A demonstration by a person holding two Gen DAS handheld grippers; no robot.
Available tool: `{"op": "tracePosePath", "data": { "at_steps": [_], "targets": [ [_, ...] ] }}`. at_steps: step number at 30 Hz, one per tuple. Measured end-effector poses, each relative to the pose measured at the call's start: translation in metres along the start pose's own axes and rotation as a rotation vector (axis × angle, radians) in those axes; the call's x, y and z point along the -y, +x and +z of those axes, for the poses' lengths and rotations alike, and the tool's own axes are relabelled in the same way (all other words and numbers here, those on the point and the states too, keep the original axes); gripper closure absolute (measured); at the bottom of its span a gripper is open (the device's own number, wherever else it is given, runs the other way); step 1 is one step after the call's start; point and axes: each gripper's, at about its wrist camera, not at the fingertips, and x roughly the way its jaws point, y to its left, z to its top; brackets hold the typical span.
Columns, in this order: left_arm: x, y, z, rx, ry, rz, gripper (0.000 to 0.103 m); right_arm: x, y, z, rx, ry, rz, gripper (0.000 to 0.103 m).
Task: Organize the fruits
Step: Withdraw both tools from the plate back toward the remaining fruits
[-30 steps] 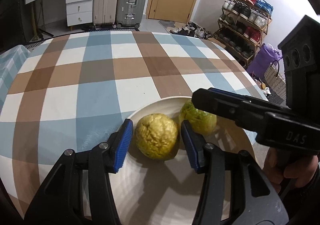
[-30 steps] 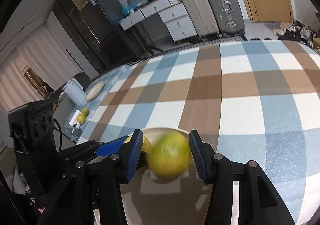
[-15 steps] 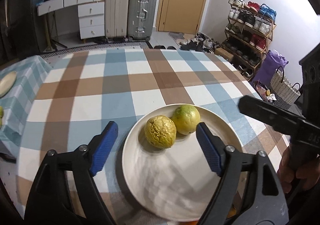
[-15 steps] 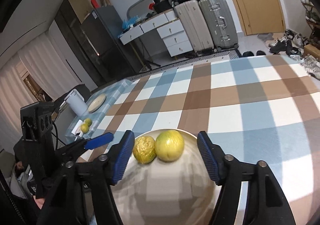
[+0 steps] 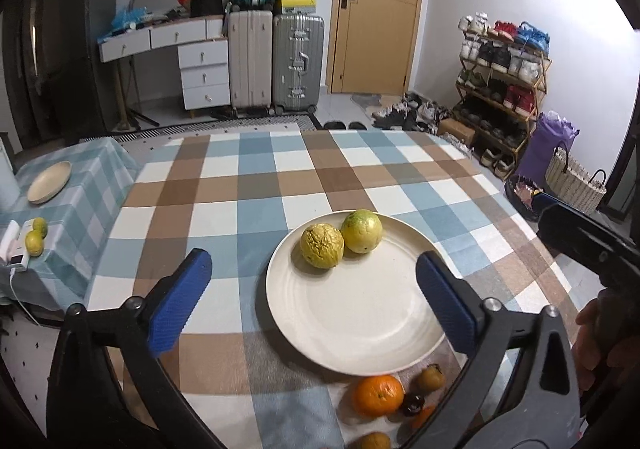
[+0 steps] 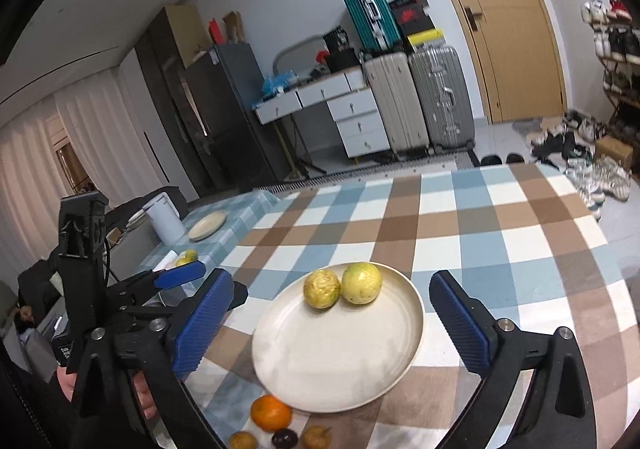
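Observation:
A cream plate [image 5: 360, 329] lies on the checked tablecloth with two fruits on its far side. One is a wrinkled yellow fruit [image 5: 322, 246], the other a smooth yellow-green fruit [image 5: 361, 231] touching it. My left gripper [image 5: 313, 255] hangs back above the plate's near side; its jaws are opening and hold nothing. In the right wrist view the plate [image 6: 340, 361] and both fruits [image 6: 322, 288] [image 6: 361, 283] lie ahead of my right gripper [image 6: 331, 279], which is also opening and empty. An orange [image 5: 377, 395] and small brown fruits [image 5: 429, 378] lie by the plate's near rim.
A lower side table at the left carries a small plate [image 5: 50, 182], two yellow-green fruits [image 5: 34, 241] and a white jug [image 6: 164, 221]. Suitcases [image 5: 276, 61] and a shoe rack [image 5: 500, 89] stand across the room. A woven basket [image 5: 574, 181] sits beyond the table's right edge.
Both grippers have let go of their fruits, spread wide and pulled back and up. The two fruits stay on the plate. The orange and small fruits have come into view below.

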Motion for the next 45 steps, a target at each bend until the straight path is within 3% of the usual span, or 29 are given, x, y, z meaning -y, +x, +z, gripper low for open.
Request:
{"op": "tracePosePath", "data": {
  "at_steps": [5, 17, 32, 45],
  "targets": [
    [0.005, -0.031, -0.017, 0.009, 0.001, 0.005, 0.001, -0.018, -0.027, -0.012, 0.029, -0.027, 0.001, 0.0],
    [0.007, -0.071, -0.072, -0.01, -0.015, 0.01, 0.001, -0.051, -0.061, -0.069, -0.02, -0.1, -0.004, 0.0],
    [-0.008, -0.064, -0.128, -0.083, -0.047, 0.012, 0.001, -0.056, -0.056, -0.144, -0.169, -0.102, -0.021, 0.0],
    [-0.005, -0.056, -0.146, -0.12, -0.049, -0.006, 0.001, -0.055, -0.033, -0.164, -0.234, -0.077, 0.019, 0.001]
  ]
}}
